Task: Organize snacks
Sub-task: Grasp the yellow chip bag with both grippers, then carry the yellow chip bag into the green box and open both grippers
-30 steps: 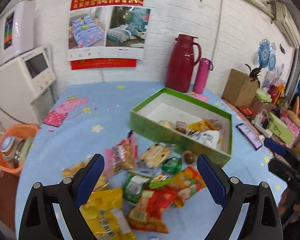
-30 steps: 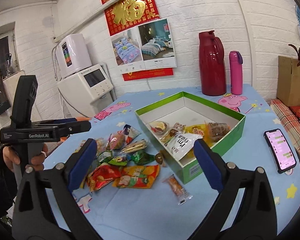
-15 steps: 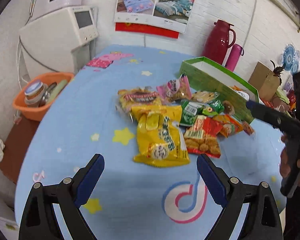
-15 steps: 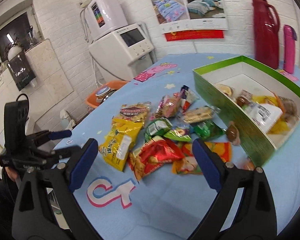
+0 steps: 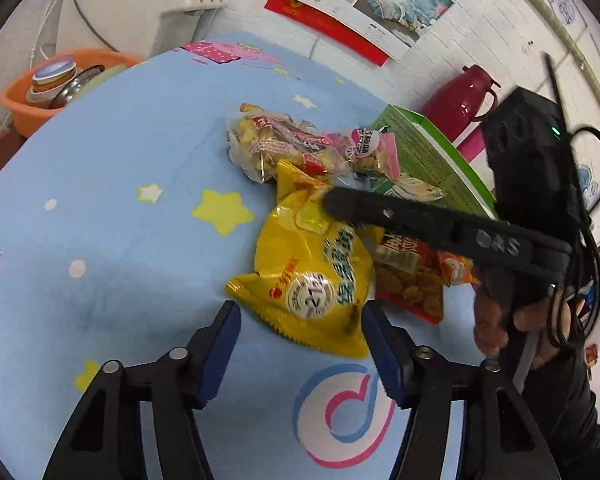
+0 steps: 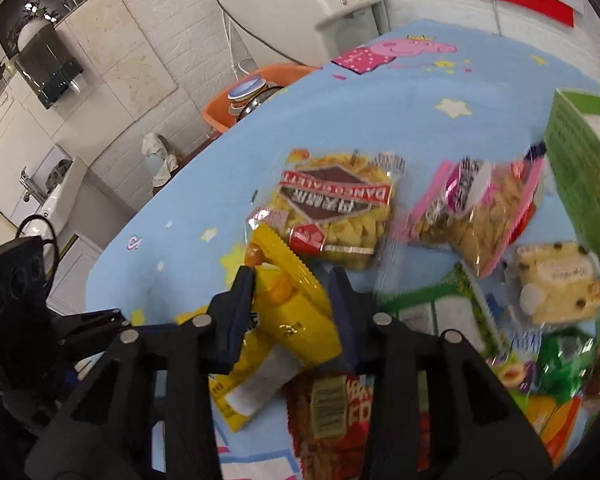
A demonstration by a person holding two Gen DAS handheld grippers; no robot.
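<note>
A yellow snack bag point(image 5: 312, 276) lies on the blue cartoon tablecloth point(image 5: 120, 208) at the near end of a heap of snacks, close to the table's near edge. The right gripper point(image 6: 292, 280) has its two blue-padded fingers narrowed onto the bag's crimped top end, pads at either side of the foil. The left gripper point(image 5: 300, 320) hangs just short of the bag's bottom edge, jaws spread wide around it and holding nothing. Behind the bag sit a clear pack of yellow crisps point(image 6: 336, 216) and a pink-edged pack point(image 6: 480, 216), beside the green box point(image 6: 580, 168). An orange basin point(image 5: 40, 92) stands off the table's far left edge
</note>
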